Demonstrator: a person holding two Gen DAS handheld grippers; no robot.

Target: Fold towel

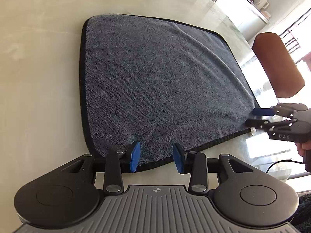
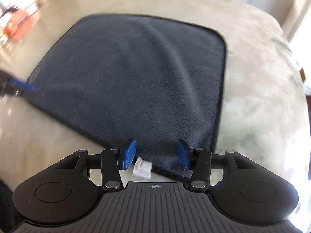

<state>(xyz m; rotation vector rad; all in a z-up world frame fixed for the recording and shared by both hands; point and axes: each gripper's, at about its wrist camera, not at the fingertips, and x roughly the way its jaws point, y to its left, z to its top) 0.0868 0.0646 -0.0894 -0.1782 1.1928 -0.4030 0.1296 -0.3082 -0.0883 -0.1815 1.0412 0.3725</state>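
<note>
Left gripper (image 1: 156,158), your own wrist view: blue pads stand apart, nothing pinched between them. They hang over the near hem of the towel (image 1: 155,81), close to its near left corner. Cloth lies between the pads' lines but no pad presses it.

Towel is grey, dark-bound, spread flat on the pale table (image 1: 38,77), one soft crease running from the far edge down toward the near hem. Towel sits toward the table's near edge.

Right gripper (image 1: 252,117) shows at the towel's near right corner, your hand (image 1: 304,149) behind it. Its fingers are parted, one over the cloth, one at the hem. A brown chair back (image 1: 278,64) stands past the table's right edge.

Right wrist view, blurred: right gripper (image 2: 156,154) jaws apart, empty, over the towel's (image 2: 136,77) near right corner. A white tag (image 2: 142,168) pokes out from the hem just beside the left pad, lying on the table (image 2: 262,77). Left gripper's blue pad (image 2: 22,85) shows at the towel's left corner; you cannot tell its state from here.
</note>
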